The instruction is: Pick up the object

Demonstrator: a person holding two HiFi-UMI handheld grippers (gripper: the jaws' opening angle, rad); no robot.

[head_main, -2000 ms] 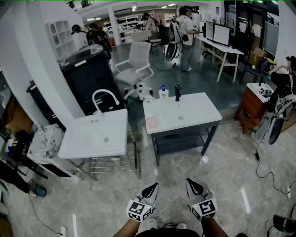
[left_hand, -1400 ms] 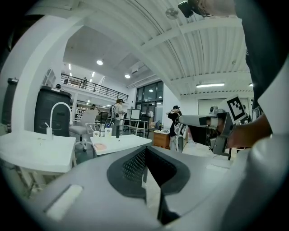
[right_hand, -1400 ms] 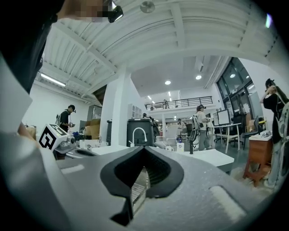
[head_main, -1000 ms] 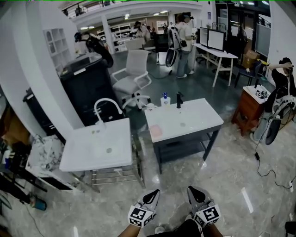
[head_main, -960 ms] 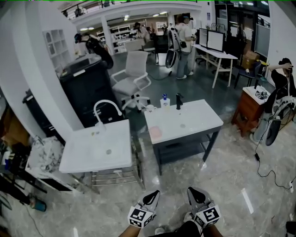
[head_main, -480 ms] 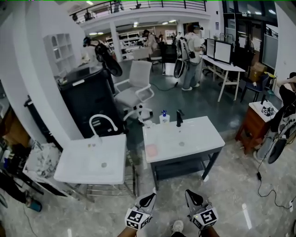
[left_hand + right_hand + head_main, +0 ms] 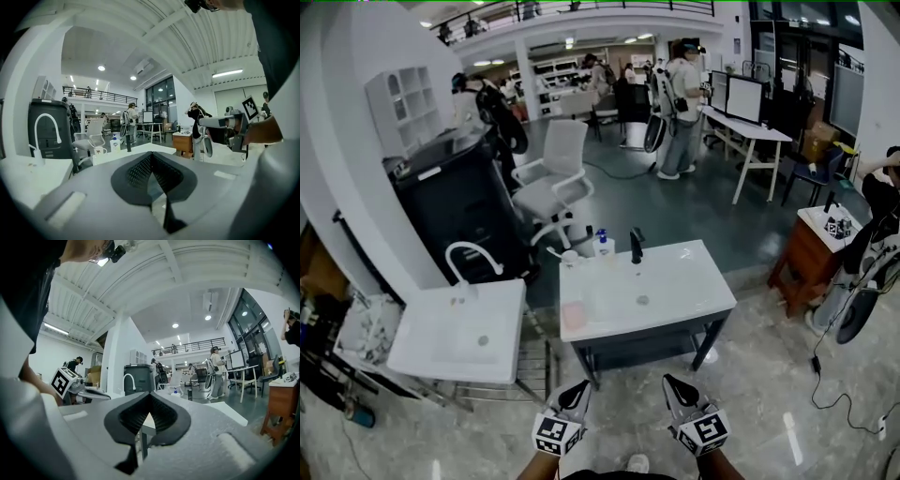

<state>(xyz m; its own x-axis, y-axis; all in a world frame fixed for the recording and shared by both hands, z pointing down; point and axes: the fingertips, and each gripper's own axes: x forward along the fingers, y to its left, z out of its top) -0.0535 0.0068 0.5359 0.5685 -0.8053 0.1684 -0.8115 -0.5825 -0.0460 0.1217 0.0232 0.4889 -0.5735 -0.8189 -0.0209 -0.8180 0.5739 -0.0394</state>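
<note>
Bottle (image 7: 602, 243), faucet (image 7: 636, 247) and cup (image 7: 570, 258) line the washbasin's (image 7: 712, 302) far edge.

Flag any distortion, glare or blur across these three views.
Head view: fisheye bends the white wall; the glossy grey marble floor carries light streaks; the white rectangular washbasin top on its dark frame is sharp. Left gripper view: black round vignette, and the left gripper fills the lower half. Right gripper view: same vignette, with a bright ceiling strip light.

White washstand (image 7: 684, 291), pink pad (image 7: 573, 314), black cabinet (image 7: 455, 206).
</note>
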